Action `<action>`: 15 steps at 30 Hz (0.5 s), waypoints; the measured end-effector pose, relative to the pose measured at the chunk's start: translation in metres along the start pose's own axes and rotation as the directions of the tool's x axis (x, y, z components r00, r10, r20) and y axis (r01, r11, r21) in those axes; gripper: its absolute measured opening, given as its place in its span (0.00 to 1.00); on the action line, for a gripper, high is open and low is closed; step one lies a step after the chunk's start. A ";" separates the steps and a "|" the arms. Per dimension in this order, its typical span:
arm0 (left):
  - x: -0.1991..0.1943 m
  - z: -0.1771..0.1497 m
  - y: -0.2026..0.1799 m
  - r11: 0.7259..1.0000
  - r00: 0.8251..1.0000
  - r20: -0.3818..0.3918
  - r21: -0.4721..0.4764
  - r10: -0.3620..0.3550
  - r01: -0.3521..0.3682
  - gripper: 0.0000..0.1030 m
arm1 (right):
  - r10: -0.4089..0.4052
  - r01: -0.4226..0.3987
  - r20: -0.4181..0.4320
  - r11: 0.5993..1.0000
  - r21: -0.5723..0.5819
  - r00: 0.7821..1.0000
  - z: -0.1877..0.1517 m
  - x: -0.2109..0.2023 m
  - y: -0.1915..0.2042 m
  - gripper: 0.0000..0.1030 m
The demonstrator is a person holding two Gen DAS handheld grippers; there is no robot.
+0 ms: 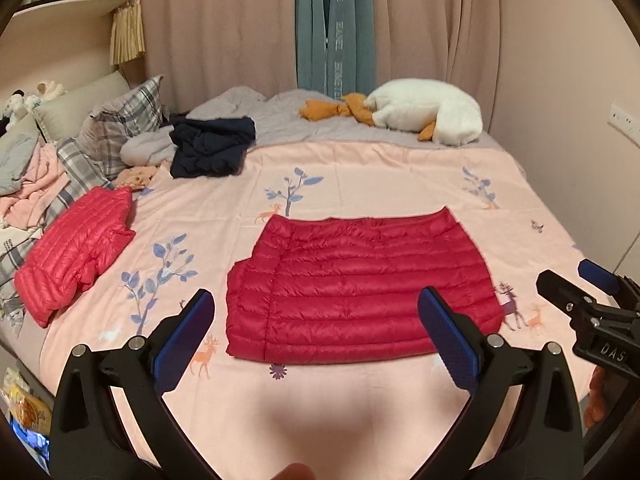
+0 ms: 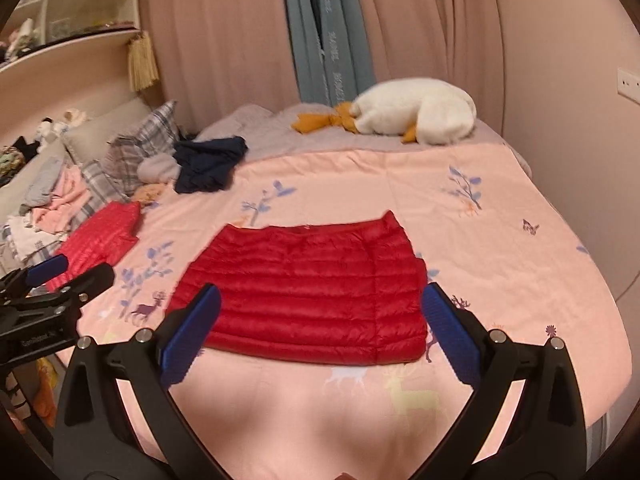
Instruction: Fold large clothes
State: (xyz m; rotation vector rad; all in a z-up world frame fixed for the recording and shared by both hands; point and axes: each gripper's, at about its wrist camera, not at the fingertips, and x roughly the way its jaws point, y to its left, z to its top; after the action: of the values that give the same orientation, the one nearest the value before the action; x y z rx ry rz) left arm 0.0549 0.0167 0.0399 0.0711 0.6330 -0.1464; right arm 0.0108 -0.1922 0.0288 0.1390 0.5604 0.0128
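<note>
A dark red quilted down jacket (image 1: 352, 264) (image 2: 304, 264) lies folded into a flat rectangle in the middle of the pink patterned bedspread (image 1: 400, 184) (image 2: 460, 240). My left gripper (image 1: 316, 292) (image 2: 86, 266) hovers above the jacket's near edge, open, blue pads wide apart with nothing between them. My right gripper (image 2: 322, 287) (image 1: 562, 272) hangs beside it on the right, also open and empty. Neither touches the jacket.
A lighter red down jacket (image 1: 76, 248) (image 2: 100, 236) lies folded at the left. A navy garment (image 1: 208, 148) (image 2: 208, 164) is crumpled near plaid pillows (image 1: 124, 120). A white goose plush (image 1: 428, 112) (image 2: 416, 112) rests at the far edge by the curtains. A wall closes the right side.
</note>
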 end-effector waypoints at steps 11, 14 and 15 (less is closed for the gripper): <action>-0.028 -0.019 -0.002 1.000 1.000 0.017 -0.006 0.022 -0.022 0.99 | -0.004 0.004 -0.071 1.000 -0.002 0.997 -0.015 0.005 0.007 0.98; -0.026 -0.023 -0.003 1.000 1.000 -0.001 -0.004 0.026 -0.026 0.99 | -0.003 0.003 -0.076 1.000 -0.003 0.997 -0.016 0.005 0.007 0.98; -0.025 -0.024 -0.003 1.000 1.000 -0.009 -0.005 0.023 -0.023 0.99 | -0.006 0.005 -0.075 1.000 -0.004 0.997 -0.016 0.005 0.007 0.98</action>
State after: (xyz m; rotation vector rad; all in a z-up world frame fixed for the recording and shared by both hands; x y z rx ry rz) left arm 0.0209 0.0196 0.0354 0.0747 0.6414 -0.1220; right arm 0.0063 -0.1827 0.0135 0.1336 0.6354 0.0139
